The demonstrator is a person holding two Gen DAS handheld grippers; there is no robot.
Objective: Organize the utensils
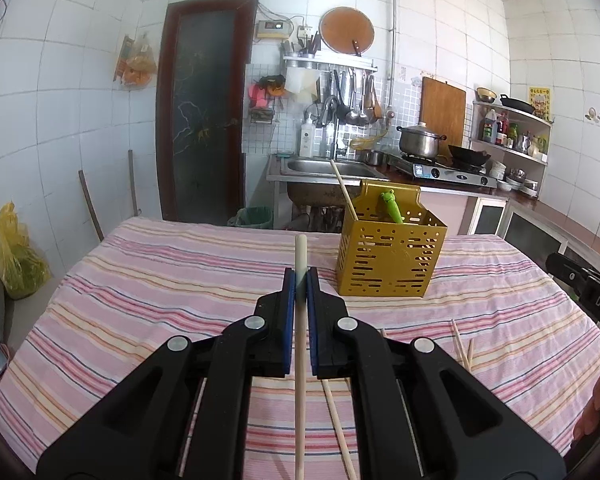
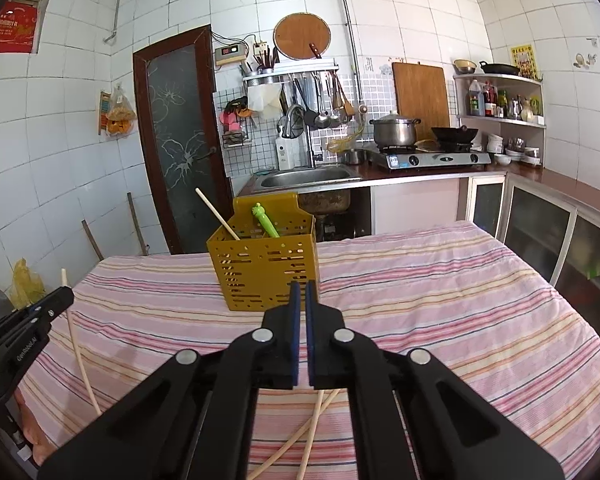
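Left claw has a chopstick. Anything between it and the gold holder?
Nothing visible. The left claw grips the chopstick above bare striped cloth; the gold holder stands ahead to its right, top open.

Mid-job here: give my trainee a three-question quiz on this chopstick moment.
1. True or false: the left gripper is shut on a chopstick.
2. What sticks out of the gold holder beside the chopstick? A) frog-topped green utensil B) ladle C) knife
3. Fill in: the right gripper holds ____.

Key: 1 true. 2 A, the frog-topped green utensil. 3 nothing; its jaws are nearly closed with only a narrow gap.
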